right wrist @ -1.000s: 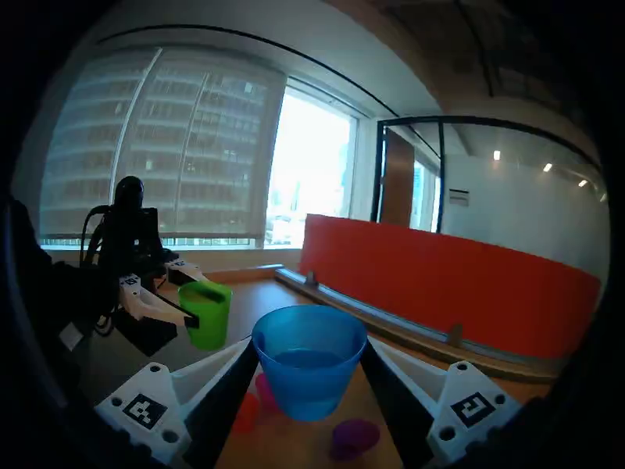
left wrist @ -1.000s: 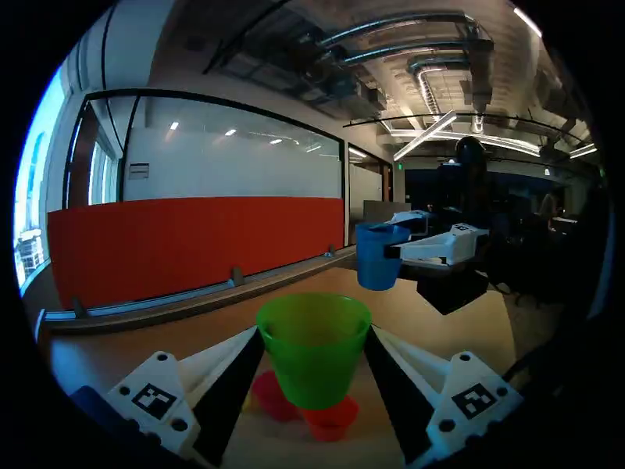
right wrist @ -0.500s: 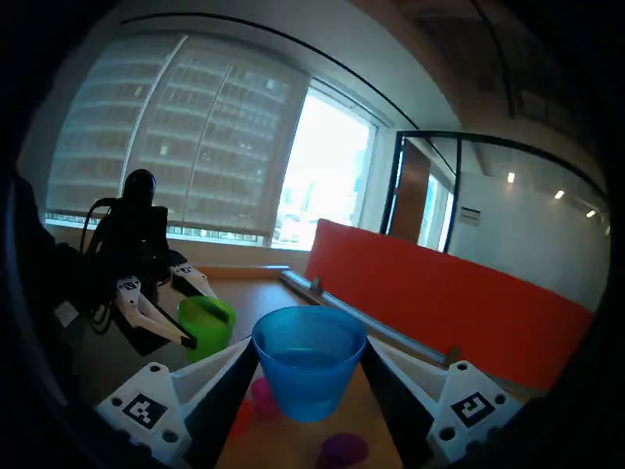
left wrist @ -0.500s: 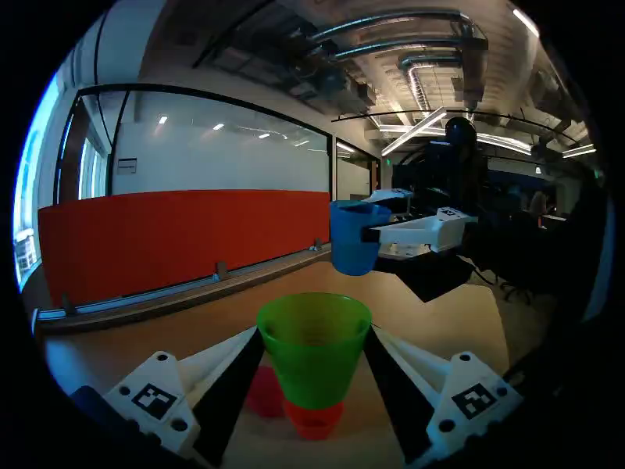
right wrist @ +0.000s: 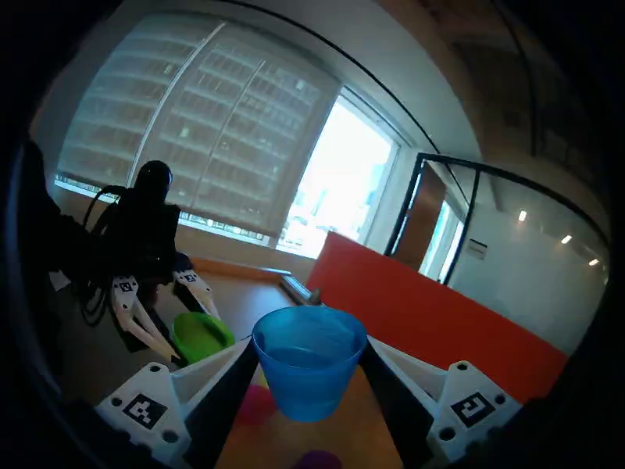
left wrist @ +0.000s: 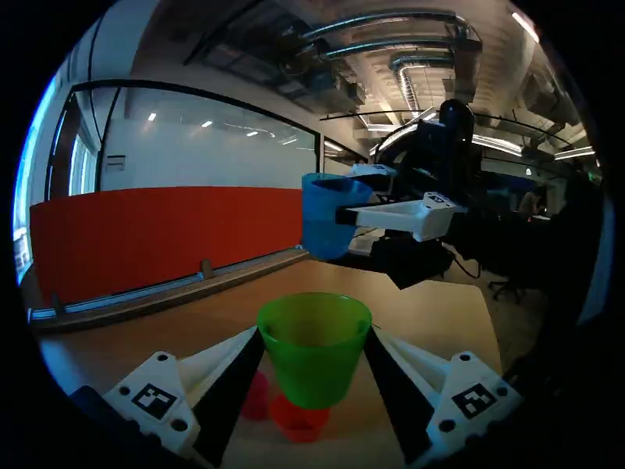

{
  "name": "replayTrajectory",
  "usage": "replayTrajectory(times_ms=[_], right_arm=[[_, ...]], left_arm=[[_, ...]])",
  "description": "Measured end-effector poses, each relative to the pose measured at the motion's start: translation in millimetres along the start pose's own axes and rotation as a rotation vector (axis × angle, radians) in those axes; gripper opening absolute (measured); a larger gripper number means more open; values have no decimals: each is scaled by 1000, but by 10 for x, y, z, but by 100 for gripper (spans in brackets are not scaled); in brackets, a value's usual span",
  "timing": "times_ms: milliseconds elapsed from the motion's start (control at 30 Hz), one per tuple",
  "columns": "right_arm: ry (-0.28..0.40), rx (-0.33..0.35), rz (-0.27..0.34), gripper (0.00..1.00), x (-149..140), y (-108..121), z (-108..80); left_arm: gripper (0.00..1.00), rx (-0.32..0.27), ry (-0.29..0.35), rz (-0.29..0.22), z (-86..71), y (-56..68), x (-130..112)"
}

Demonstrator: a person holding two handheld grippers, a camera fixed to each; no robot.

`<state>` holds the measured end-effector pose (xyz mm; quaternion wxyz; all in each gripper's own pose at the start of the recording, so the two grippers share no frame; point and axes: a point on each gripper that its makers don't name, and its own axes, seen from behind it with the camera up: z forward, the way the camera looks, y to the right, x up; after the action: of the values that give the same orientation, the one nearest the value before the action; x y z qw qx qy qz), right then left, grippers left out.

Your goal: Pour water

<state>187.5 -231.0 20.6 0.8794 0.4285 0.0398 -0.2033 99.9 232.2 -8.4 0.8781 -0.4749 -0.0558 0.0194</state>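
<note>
Water (right wrist: 308, 358) sits in the blue cup (right wrist: 309, 391). The right tool (right wrist: 309, 348) grips that cup with one finger pressed on each side of its wall, the two fingers parted only by the cup's width. In the right gripper view the blue cup stands upright with its mouth level, held in the air above the bench (right wrist: 242, 301).

The left tool (left wrist: 313, 338) is closed the same way on the green cup (left wrist: 314, 367). A finger lies against each flank, and the cup is upright and clear of the bench.

In the left gripper view the blue cup hangs higher than the green cup and beyond it, almost straight above its mouth in the picture. The two cups are apart. The right tool reaches in from the right of that view, roughly level, with its dark body behind it.

In the right gripper view the green cup lies lower and off to the left, its open mouth seen from above. The left tool's white fingers slant down to it from a dark body. The hand behind that tool is too dark to make out.

On the bench under the green cup lie a small red cup (left wrist: 297, 414) and a pink cup (left wrist: 256, 395), just beside each other. An orange partition (left wrist: 156, 234) runs along the bench's far edge.
</note>
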Motion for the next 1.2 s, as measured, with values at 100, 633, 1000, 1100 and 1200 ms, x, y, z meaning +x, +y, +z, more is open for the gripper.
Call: replayTrajectory(times_ms=[100,633,1000,1100,1200], right_arm=[[2,3,-30,91,48,10,18],[6,28,-182,91,232,-7,151],[6,33,-291,91,325,5,222],[5,32,-314,91,345,14,239],[3,34,-338,91,362,20,255]], left_arm=[[86,-7,4,0,23,15,1],[86,-23,18,-9,101,90,60],[86,-30,29,-12,121,107,107],[86,-30,33,-13,124,114,127],[86,-32,37,-14,121,124,147]])
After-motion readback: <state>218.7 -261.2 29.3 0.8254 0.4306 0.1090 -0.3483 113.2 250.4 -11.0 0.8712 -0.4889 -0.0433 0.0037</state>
